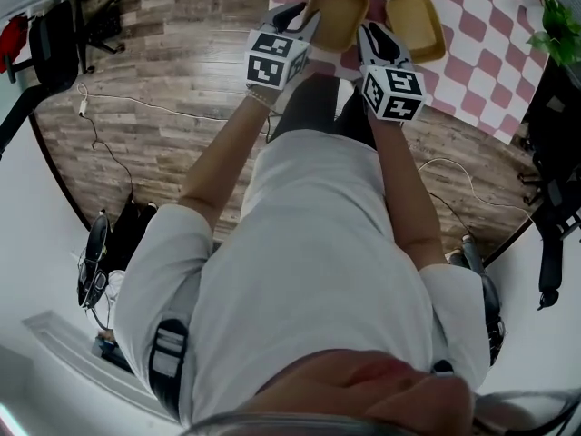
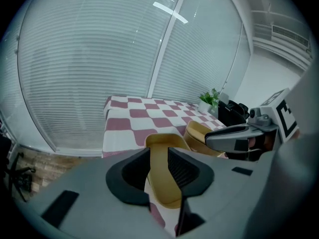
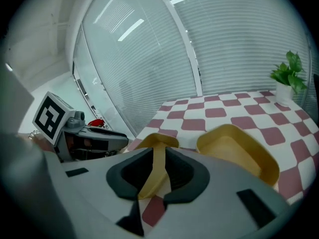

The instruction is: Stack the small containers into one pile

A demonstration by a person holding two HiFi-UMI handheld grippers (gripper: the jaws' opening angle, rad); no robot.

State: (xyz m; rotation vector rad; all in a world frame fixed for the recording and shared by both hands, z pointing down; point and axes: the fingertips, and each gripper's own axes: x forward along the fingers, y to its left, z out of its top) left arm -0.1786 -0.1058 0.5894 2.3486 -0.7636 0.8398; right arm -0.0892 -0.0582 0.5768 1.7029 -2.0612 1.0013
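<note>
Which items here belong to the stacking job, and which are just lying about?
Job:
- held container, rim gripped by left gripper and right gripper
- second container, beside it on the tablecloth

Lying about:
- potted plant
- black chair
- floor cable

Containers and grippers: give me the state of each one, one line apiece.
left gripper: jaws closed on one side wall of the held container
right gripper: jaws closed on the opposite side wall
held container: upright, empty, not yet stacked
second container: upright, empty, on the checked tablecloth, untouched
</note>
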